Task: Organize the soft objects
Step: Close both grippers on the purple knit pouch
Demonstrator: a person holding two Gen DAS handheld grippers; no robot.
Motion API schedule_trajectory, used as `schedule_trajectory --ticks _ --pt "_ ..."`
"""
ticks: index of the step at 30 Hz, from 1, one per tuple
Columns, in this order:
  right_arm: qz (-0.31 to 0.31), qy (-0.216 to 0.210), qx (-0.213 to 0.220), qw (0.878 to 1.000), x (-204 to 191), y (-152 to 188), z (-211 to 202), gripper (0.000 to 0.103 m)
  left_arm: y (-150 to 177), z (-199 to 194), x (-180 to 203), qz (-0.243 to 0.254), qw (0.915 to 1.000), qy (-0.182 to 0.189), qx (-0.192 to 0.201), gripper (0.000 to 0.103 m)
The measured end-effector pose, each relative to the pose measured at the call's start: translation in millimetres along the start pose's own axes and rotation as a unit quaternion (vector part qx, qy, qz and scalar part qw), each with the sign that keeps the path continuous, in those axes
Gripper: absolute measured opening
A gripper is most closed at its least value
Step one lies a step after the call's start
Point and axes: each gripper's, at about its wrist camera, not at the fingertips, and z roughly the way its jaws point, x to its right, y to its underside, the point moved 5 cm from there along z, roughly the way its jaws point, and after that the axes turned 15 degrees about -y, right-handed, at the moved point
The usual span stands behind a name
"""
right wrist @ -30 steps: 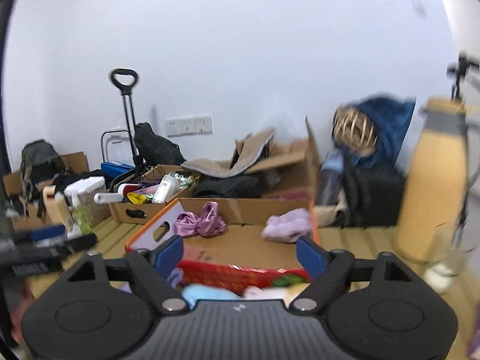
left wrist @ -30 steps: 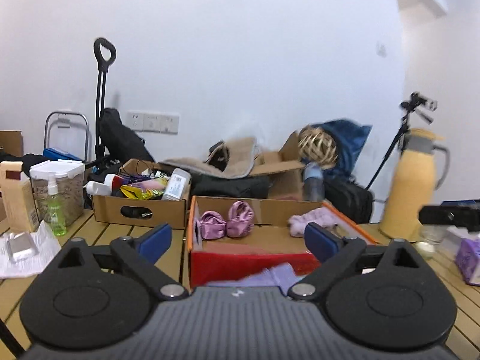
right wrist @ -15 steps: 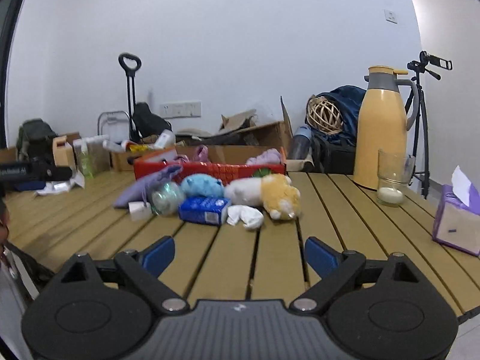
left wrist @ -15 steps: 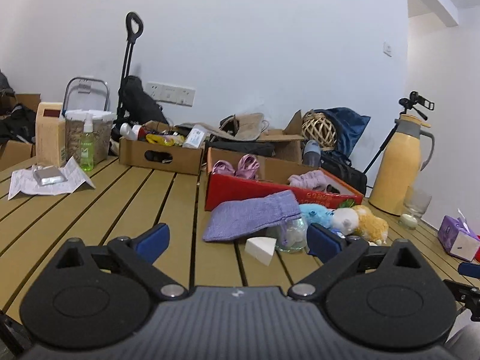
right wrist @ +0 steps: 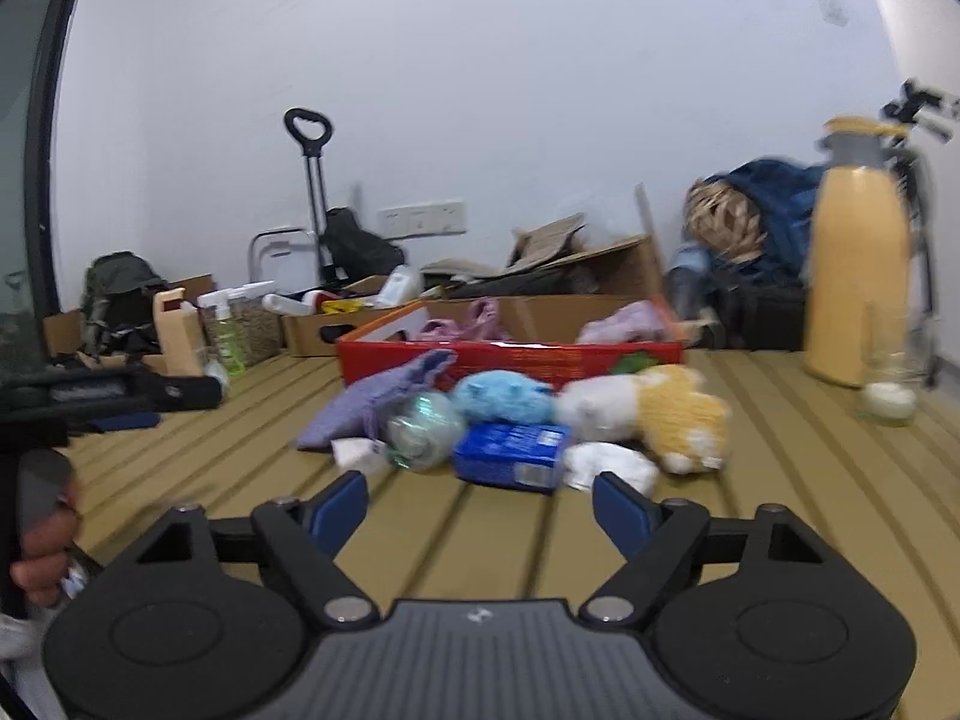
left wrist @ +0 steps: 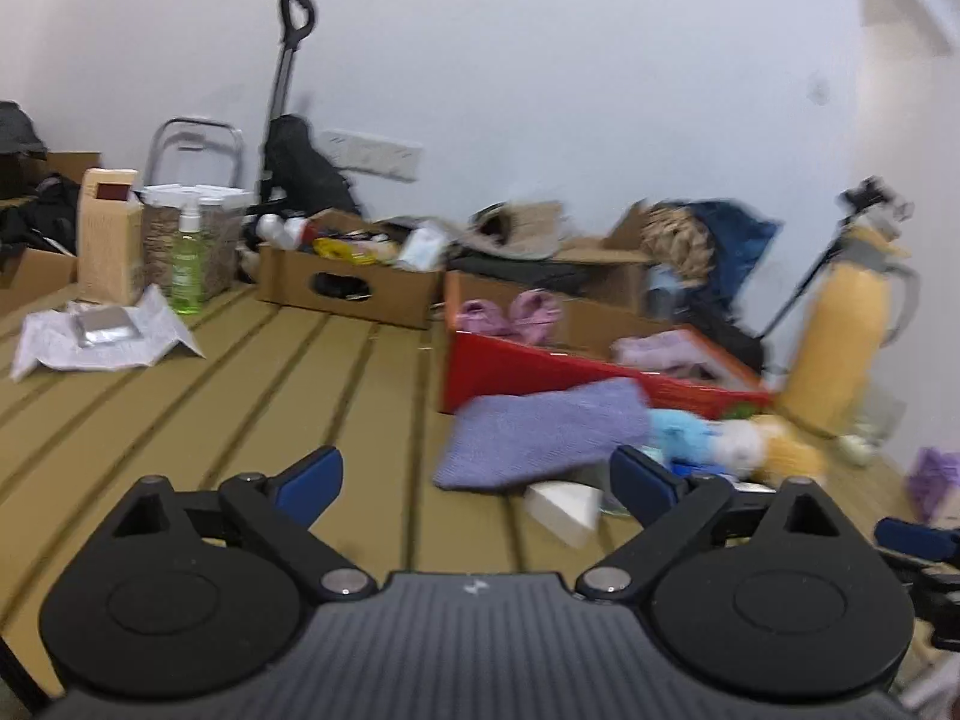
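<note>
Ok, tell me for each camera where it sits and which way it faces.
Left wrist: sits on the left gripper, faces across the table at the purple cloth and red box; own jaws open, empty; the right gripper's tip at the right edge.
Right wrist: sits on the right gripper, faces the toy pile before the red box; own jaws open, having just been closing, empty; the left gripper and a hand at left.
Shared: red box, purple cloth, blue toy, yellow jug.

No text could be read: the print on the blue packet point(right wrist: 510, 447) and red box point(right wrist: 510, 354) was too blurred.
</note>
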Motion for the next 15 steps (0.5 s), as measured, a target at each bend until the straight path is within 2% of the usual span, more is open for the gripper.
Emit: schedule_trajectory --ticks 1,4,5,7,9,11,15 --pt "0.005 -0.008 -0.004 1.0 1 -6 10 0.072 -6 8 1 0.002 1.0 -0.005 -0.004 0.094" --pt "0.025 -0.017 -0.013 0.999 12 -19 35 0.068 -22 38 6 -0.005 0.9995 0.023 -0.019 0.093" --pt "0.034 -0.021 -0.015 0.999 16 -23 43 0.065 -23 49 7 -0.004 0.9994 0.021 -0.028 0.091" --pt "0.04 -0.036 -0.018 0.998 20 -33 61 0.061 -21 73 9 -0.007 0.9988 0.02 -0.044 0.084" --pt "0.036 -0.05 -0.019 0.998 21 -43 79 0.06 -15 90 10 -0.024 0.9962 0.037 -0.075 0.08" --pt "0.035 -0.065 -0.027 0.997 23 -53 101 0.06 -14 99 11 -0.041 0.9937 0.046 -0.094 0.079" --pt "0.034 -0.084 -0.054 0.994 24 -58 151 0.057 -11 106 20 -0.032 0.9933 0.039 -0.104 0.08"
